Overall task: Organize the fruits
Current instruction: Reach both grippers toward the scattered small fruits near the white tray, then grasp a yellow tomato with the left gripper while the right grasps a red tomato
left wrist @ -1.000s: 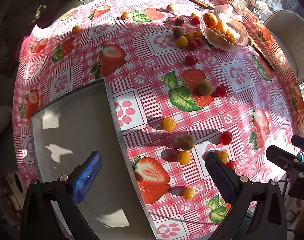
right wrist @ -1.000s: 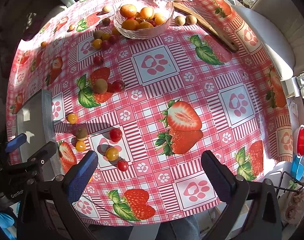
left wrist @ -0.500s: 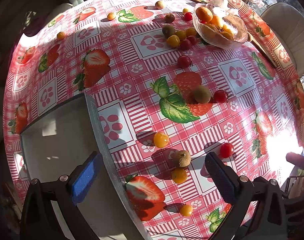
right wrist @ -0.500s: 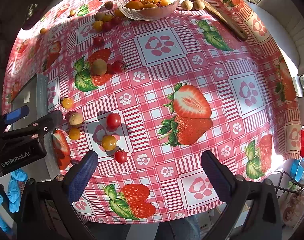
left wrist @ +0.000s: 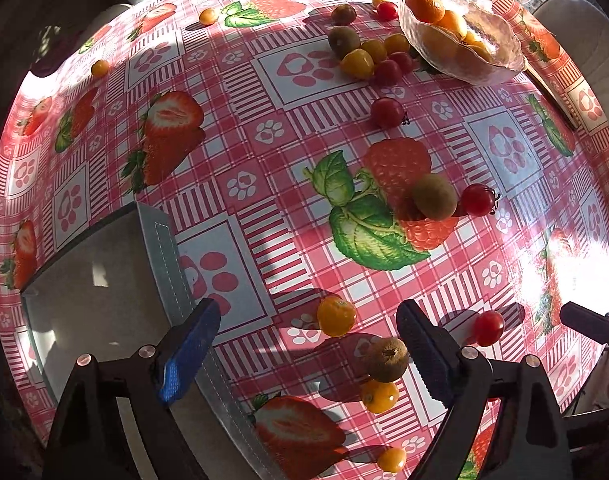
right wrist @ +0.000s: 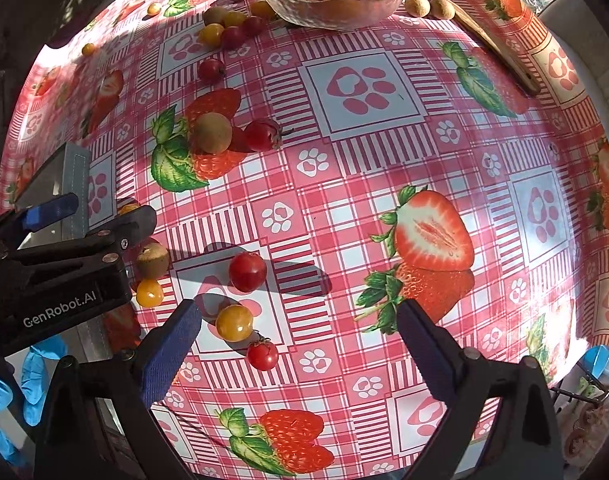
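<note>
Both grippers sit lower over the tablecloth (right wrist: 344, 216) than a second back, fruit looming larger.
Approach step. Left gripper (left wrist: 308, 350) jaws closing, nothing pinched; orange tomato (left wrist: 336, 316) and kiwi (left wrist: 387, 359) lie between them. Right gripper (right wrist: 298, 334) jaws closing, empty, over yellow tomato (right wrist: 234, 323). Glass bowl (right wrist: 336, 12) far. Next, I judge: centre, descend, pinch one fruit.

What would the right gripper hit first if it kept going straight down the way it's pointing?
Probably bare tablecloth. The right gripper, jaws closing and empty, has a yellow tomato and a red tomato near its left finger; depth is unclear.
</note>
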Motion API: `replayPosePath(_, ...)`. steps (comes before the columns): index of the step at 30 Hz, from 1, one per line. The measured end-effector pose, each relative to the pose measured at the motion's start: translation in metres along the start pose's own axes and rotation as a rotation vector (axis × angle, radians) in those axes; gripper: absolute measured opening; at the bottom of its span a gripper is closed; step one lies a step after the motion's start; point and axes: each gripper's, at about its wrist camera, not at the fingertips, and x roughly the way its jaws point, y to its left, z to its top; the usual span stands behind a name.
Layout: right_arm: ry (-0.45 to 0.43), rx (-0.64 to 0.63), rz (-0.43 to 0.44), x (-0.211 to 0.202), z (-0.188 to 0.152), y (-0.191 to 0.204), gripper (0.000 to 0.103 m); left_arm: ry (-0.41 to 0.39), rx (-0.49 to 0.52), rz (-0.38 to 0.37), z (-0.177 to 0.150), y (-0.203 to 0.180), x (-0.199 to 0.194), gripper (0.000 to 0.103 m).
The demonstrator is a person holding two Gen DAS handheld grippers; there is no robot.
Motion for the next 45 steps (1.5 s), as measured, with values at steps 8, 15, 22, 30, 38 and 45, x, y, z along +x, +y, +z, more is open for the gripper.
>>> replayPosePath(8, -0.002, -0.022, 0.006, 0.021, 0.019, 0.022, 0.075, 0.027, -0.024, -0.014, -0.005, 0.005, 0.015, 0.078)
replayPosePath(15, -0.007, -0.080, -0.049, 0.025, 0.019, 0.048, 0.047, 0.003, -0.002, -0.042, -0.015, -0.002, 0.011, 0.059)
replayPosePath(22, 0.003, -0.010, -0.017, 0.023, 0.031, 0.055, 0.023, 0.000, -0.039, -0.104, -0.019, -0.015, -0.001, 0.022)
replayPosePath(30, 0.002, 0.039, 0.079, 0.012, 0.040, 0.067, 0.023, -0.032, -0.091, -0.161, -0.028, 0.009, -0.034, 0.022)
replayPosePath(38, 0.004, 0.005, 0.101, -0.008, 0.020, 0.052, 0.023, -0.092, -0.165, -0.168, -0.049, 0.048, -0.061, 0.022)
replayPosePath(45, -0.018, -0.077, 0.134, -0.021, 0.019, 0.085, 0.023, -0.108, -0.238, -0.132, -0.070, 0.086, -0.059, 0.022)
